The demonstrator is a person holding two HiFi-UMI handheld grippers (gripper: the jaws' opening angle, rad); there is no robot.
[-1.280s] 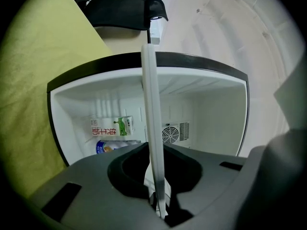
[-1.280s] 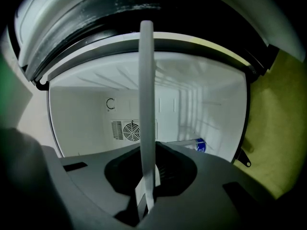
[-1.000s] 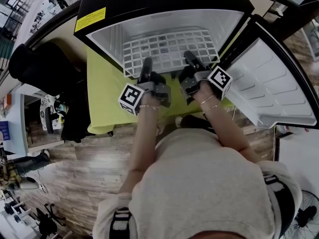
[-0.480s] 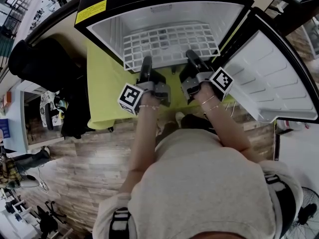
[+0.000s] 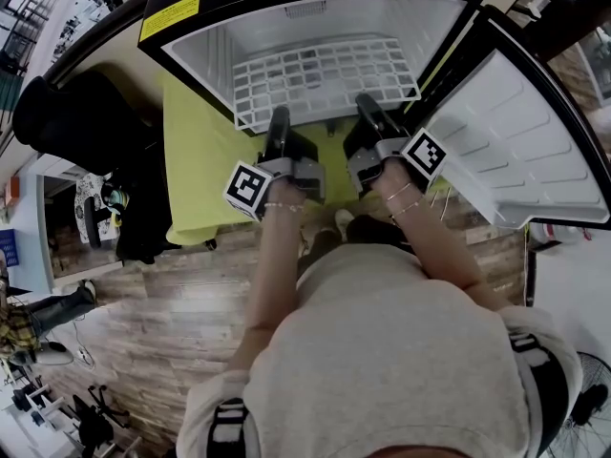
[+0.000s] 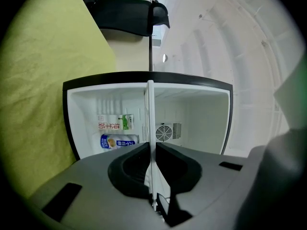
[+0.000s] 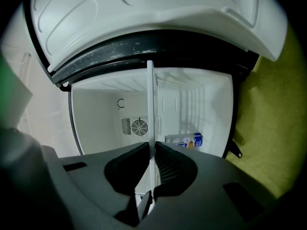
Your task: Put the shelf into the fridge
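Now, shelf [image 5: 325,79]: white wire grid, held level. Far part inside fridge [image 5: 205,60], near edge sticking out toward person. Prob. kept flat so side edges can meet the wall ledges.
L gripper [image 5: 278,132]: clenched on shelf's near edge, left of centre. Wire seen edge-on betw. the pads in left gripper view.
R gripper [image 5: 368,113]: likewise clamped on near edge, right of centre. Two-point hold prob. meant to stop grid twisting or tipping.
Door [image 5: 516,151]: swung wide to right, out of shelf's path.
Support: fridge on bench w/ yellow-green cloth [image 5: 196,170].
Inside: carton [image 6: 115,123] + blue-label container [image 6: 117,141] on fridge floor, below shelf level, toward back. Fan vent [image 6: 164,132] in far wall.
Count: 1 shelf, 2 grippers, 1 fridge, 1 door, 2 drink items, 1 vent.
Progress: partway in, judging by overhang. Needs pushing farther, both sides evenly.
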